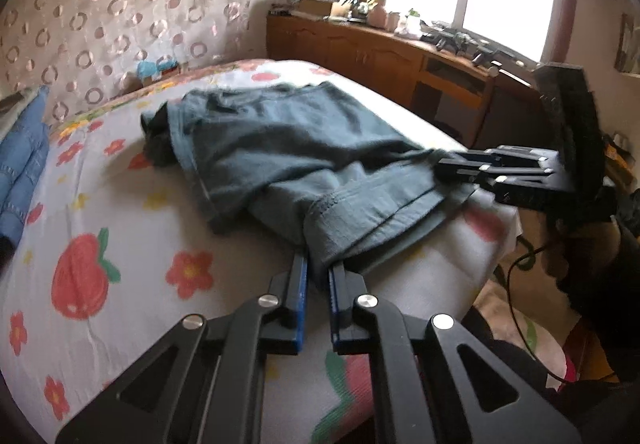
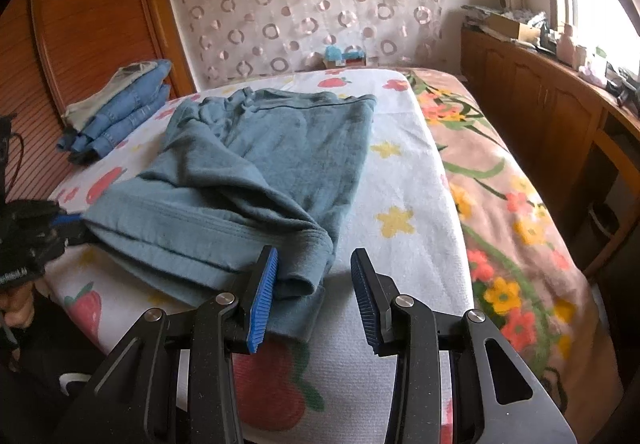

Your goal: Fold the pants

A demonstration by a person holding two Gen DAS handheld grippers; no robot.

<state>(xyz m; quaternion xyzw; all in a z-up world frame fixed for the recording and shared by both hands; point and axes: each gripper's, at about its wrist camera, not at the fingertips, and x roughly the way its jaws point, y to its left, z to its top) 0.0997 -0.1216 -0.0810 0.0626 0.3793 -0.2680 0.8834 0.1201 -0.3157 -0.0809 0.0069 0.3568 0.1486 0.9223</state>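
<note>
Bedroom, bed [image 2: 404,180] w/ fruit-print sheet, window + wood cabinets [image 1: 384,56] on one side, folded jeans stack [image 2: 120,104] at the far edge by the wardrobe. Pants [image 2: 248,164] lie across the sheet, grey-blue, already doubled over, leg hems bunched at the near edge, waistband toward the headboard end.

Left gripper [image 1: 318,276]: jaws pinched tight on a hem corner, fabric clearly between the pads. Right gripper [image 2: 314,284]: jaws spread wide, the other hem corner sits just beside its left pad, nothing held.

Our read: we're mid-grab on the leg ends, prob for the next fold toward the waistband.

To do it well:
- Slide R fwd so the hem corner sits fully between the pads before closing; right now it's off to one side, so a close here would likely catch only the edge or miss.
- Get all layers in the bite; hem looks like several plies, top-only grab will peel them apart.
- Match height w/ L before lifting, else the fold goes skewed.
- Lift only enough to clear, carry both ends together, lay hem edge parallel to waistband.
- Knit looks soft/floppy, so expect sag in the middle; keep light tension btw grippers.
</note>
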